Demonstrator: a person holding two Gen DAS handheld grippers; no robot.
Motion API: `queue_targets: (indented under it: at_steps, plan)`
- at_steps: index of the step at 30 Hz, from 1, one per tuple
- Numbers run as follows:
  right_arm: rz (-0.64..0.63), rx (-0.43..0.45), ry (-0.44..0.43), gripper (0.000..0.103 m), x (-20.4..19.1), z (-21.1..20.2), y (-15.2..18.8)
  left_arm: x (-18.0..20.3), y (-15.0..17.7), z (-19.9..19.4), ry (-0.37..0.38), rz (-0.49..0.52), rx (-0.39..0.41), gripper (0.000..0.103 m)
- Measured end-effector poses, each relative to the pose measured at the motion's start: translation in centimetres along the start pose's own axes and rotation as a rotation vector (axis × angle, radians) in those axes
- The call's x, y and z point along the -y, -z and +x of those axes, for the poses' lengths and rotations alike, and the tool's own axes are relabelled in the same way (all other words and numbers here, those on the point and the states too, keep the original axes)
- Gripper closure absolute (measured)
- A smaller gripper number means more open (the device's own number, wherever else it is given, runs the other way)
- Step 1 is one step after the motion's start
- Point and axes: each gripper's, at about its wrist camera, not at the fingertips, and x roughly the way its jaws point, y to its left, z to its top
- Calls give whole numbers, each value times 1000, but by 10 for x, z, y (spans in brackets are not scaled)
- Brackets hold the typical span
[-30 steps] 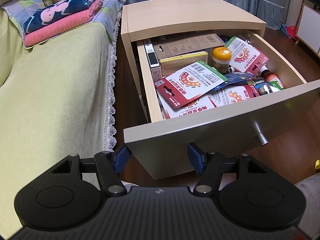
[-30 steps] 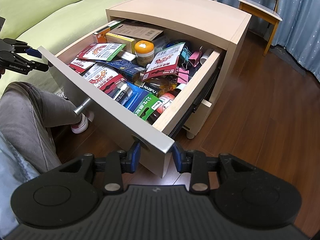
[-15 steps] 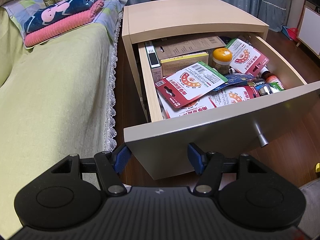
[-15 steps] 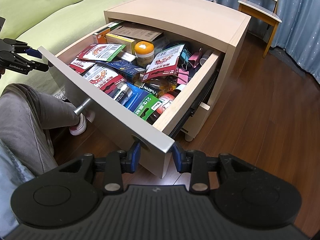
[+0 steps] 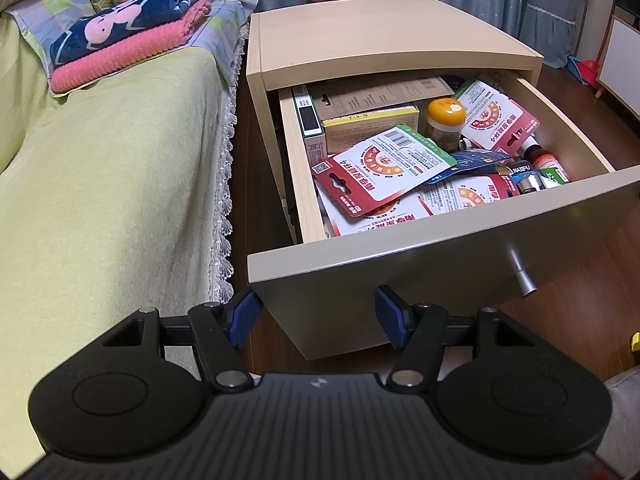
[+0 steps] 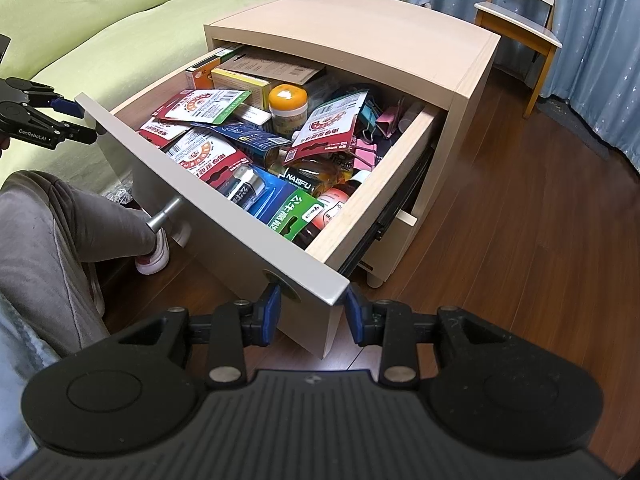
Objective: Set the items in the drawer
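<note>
Little has shifted: both empty grippers, left gripper (image 5: 316, 320) and right gripper (image 6: 310, 310), hover spread wide before the full drawer (image 5: 400, 276) at frame centre.

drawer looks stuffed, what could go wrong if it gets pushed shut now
1. The drawer is heaped: the tilted red-and-white packet and the orange-lidded jar stand high and might catch on the cabinet top.
2. Both grippers, left gripper and right gripper, sit open near the drawer's corners; uneven pushing could skew it.
</note>
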Motion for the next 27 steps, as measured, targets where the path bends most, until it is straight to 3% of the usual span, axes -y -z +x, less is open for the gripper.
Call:
queue_targets:
  at_steps: [27]
  plan:
    - [-5,3,12,72,-2,-2,1,0,2,1,1,-7,13,39]
